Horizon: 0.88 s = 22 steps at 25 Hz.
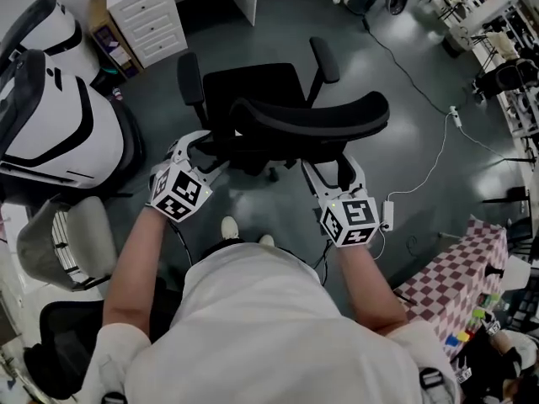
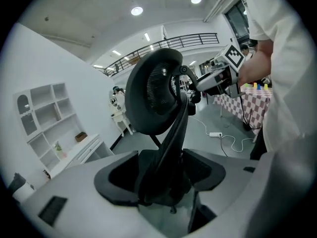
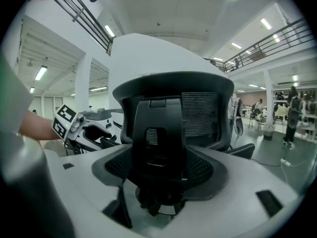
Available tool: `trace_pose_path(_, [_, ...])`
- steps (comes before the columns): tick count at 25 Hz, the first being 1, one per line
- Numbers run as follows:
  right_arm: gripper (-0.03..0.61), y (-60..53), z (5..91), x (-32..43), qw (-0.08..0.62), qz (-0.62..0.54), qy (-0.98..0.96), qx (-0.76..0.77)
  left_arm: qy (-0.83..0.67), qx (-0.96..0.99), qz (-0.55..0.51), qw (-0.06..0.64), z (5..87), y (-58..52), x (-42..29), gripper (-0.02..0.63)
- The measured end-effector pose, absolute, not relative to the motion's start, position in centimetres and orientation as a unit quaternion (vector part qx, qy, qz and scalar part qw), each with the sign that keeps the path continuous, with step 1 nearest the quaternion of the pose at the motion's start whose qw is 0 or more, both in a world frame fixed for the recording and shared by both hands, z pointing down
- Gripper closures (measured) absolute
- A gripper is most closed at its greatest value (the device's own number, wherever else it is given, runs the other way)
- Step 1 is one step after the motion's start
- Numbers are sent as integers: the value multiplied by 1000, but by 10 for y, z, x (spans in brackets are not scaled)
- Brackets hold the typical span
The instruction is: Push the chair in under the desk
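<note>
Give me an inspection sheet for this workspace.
Surface: grey glossy floor.
Job's things: black chair stands out from white desk, backrest toward person.
Clutter: checkered table at right; white machine at left.
Grippers: left gripper and right gripper open, both aimed at chair's back; contact unclear.
Cables: white cable with power strip on floor, right of chair.
Surroundings: open hall, railing overhead.

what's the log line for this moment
left gripper: jaws open | right gripper: jaws open | both behind chair back | chair not under desk
</note>
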State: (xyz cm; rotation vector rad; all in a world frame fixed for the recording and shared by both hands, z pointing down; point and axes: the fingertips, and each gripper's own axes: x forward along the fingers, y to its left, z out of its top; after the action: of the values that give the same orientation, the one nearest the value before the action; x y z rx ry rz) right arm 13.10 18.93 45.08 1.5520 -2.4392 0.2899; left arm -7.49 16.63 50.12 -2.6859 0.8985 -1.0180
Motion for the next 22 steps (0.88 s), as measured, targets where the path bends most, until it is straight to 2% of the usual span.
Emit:
trace_pose_path(3, [263,187,451,131,117,98,-833,532,271,-898,-340,71,508,162,-66,361])
trace_pose_path(22, [262,147,452,140,120,98,-838,524,247,-909,-324,87,511,133,-56,391])
